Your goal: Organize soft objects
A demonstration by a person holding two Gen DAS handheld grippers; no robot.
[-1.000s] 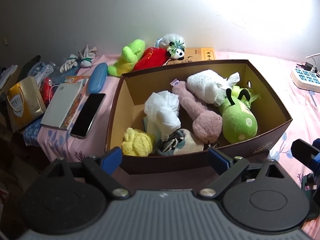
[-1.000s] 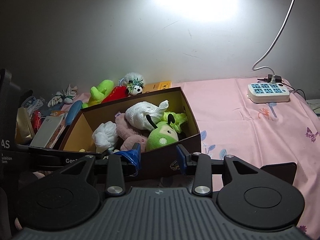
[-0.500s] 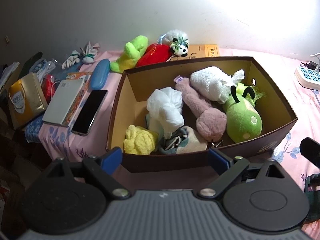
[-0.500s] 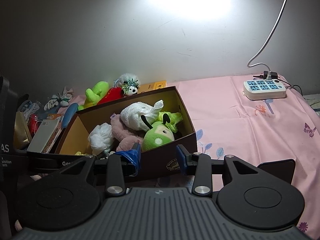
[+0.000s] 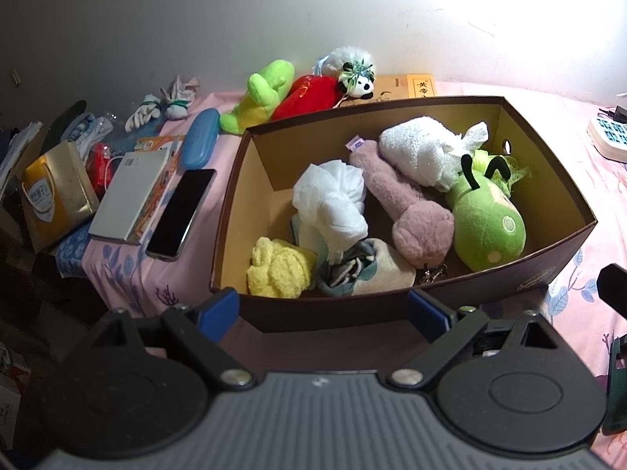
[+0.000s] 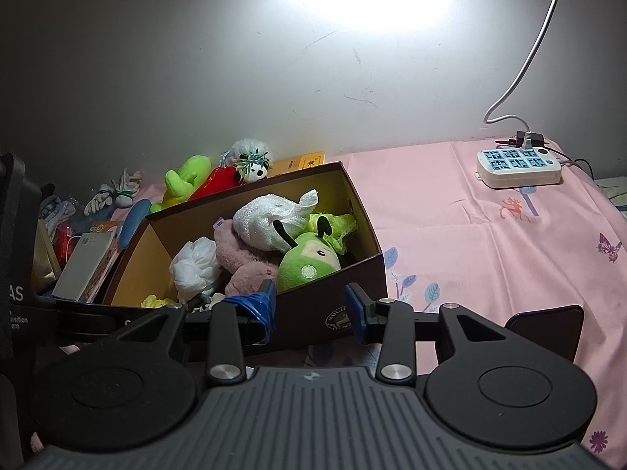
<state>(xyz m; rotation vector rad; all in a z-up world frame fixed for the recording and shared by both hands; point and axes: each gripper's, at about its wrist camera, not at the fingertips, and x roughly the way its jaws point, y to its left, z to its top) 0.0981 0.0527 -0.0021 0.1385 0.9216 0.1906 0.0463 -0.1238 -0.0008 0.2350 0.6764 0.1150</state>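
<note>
Box (image 5: 556, 258): brown, holding soft toys.
Behind box: green toy (image 5: 262, 96), panda toy (image 5: 354, 78).
Beside box: phone (image 5: 182, 213).
Left gripper (image 5: 323, 307): apart, empty.
Right gripper (image 6: 309, 305): apart, empty.

So the whole lot sits on a pink sheet (image 6: 470, 243) with little leaf and butterfly prints. Brown cardboard box (image 5: 392, 309) sits near the front. Left of it: a dark phone (image 5: 181, 213), a grey book (image 5: 129, 196) and a blue case (image 5: 200, 143). Behind the box: a green plush (image 5: 262, 96), a red plush (image 5: 307, 96) and a yellow box (image 5: 411, 85). Far right: a white power strip (image 6: 519, 168).
</note>
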